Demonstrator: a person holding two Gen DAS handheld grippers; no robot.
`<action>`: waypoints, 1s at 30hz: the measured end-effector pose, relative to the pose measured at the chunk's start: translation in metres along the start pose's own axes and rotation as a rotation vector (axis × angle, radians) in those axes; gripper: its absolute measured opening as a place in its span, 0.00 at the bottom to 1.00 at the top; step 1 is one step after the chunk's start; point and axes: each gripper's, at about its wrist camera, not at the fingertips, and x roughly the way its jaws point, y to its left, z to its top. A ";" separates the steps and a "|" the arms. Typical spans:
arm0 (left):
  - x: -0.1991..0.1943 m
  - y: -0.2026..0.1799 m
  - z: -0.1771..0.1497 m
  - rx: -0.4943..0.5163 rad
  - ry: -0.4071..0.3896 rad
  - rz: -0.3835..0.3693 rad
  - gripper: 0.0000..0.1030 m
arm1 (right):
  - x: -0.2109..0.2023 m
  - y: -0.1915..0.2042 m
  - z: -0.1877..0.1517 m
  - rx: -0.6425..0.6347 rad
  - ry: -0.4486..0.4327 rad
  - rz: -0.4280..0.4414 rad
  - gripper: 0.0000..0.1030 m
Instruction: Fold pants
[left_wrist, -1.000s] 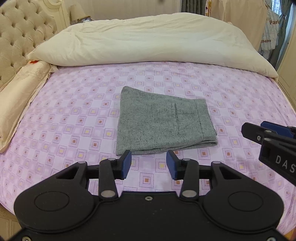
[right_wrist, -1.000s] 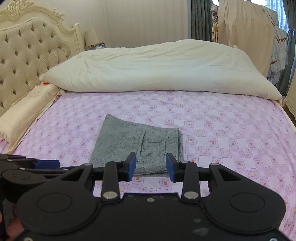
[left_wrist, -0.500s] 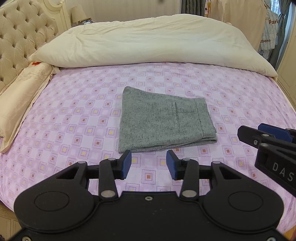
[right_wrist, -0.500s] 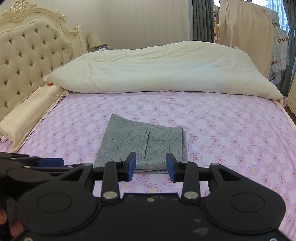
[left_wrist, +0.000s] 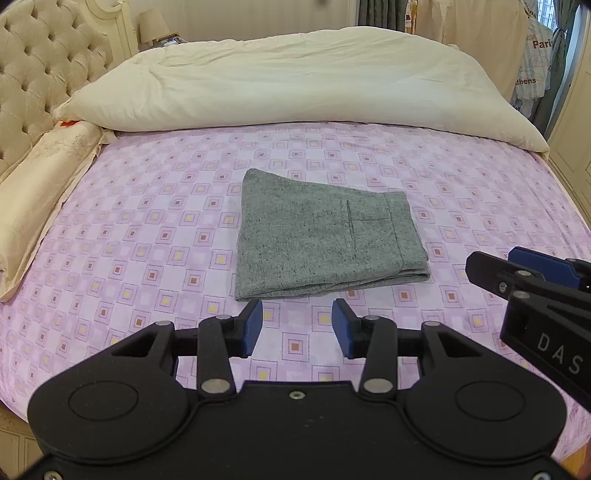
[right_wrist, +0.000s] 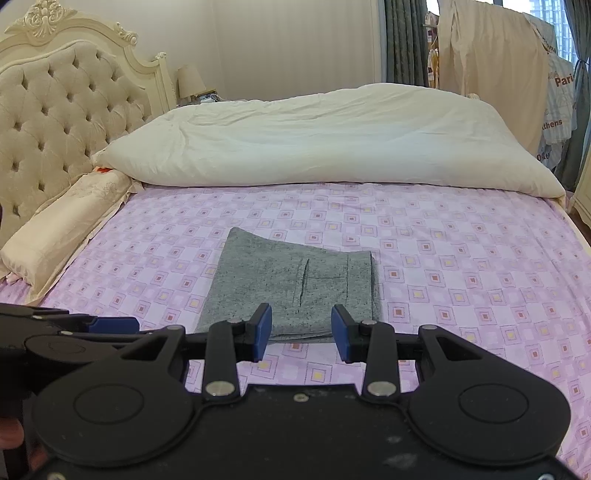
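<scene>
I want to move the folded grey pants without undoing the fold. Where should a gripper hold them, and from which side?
Probably best to grip the near right corner of the folded pants, where the stacked layers end in a thick edge. Come low from the near side with the right gripper, which is open and closest to that corner. A pinch through all layers there should keep the fold together.

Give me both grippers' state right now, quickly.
Left gripper: open, holding nothing, short of the folded grey pants.
Right gripper: open, holding nothing.
</scene>
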 end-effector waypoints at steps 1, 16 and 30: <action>0.000 0.000 0.000 0.001 0.002 -0.003 0.49 | 0.000 0.000 0.000 -0.001 0.000 0.000 0.37; 0.004 0.003 0.001 0.007 0.011 -0.016 0.49 | 0.001 -0.004 -0.002 0.001 0.006 0.014 0.37; 0.007 0.002 0.002 0.011 0.016 -0.018 0.49 | 0.003 -0.005 0.000 0.000 0.012 0.020 0.37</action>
